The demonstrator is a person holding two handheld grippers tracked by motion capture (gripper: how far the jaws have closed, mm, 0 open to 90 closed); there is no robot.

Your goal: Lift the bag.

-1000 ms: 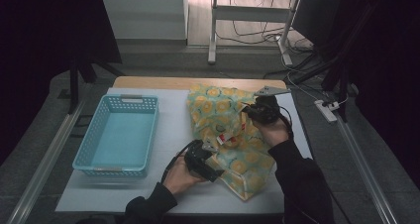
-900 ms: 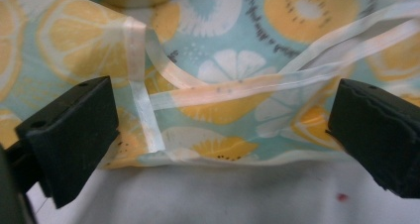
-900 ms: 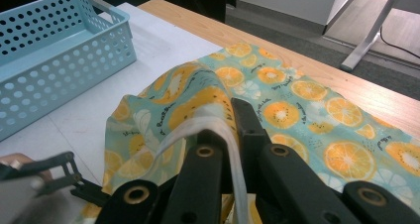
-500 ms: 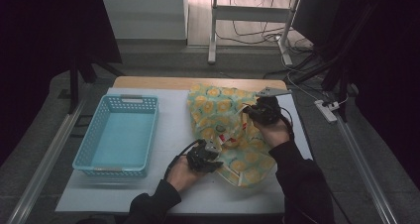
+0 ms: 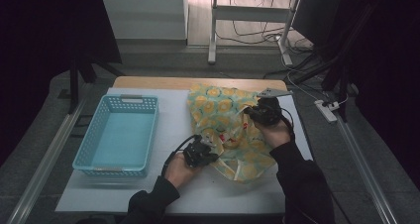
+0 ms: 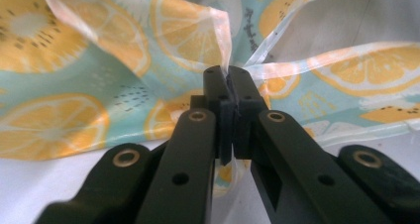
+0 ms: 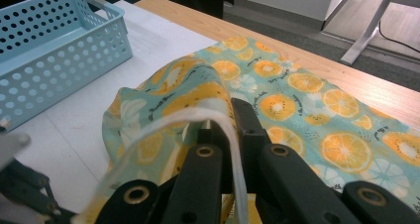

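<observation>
Thin plastic bag printed with orange slices (image 5: pixel 233 130) on white desk (image 5: pixel 173 120), near edge just pinched in closing left hand-held gripper (image 5: pixel 210 153), far handle clamped in right hand-held gripper (image 5: pixel 250 114).

Both sleeves (image 5: pixel 302 184) black, long. Left gripper (image 5: pixel 214 147) and right gripper (image 5: pixel 249 114) are matte black linkage builds with brass-coloured pivot pins and small bolt holes. Black cable (image 5: pixel 172 154) loops off the left unit at 9 o'clock. Grey triangular plate (image 5: pixel 273 92) tops the right unit.

1 blue basket (image 5: pixel 119 135) on table (image 5: pixel 168 115), power strip (image 5: pixel 327 111) on floor
</observation>
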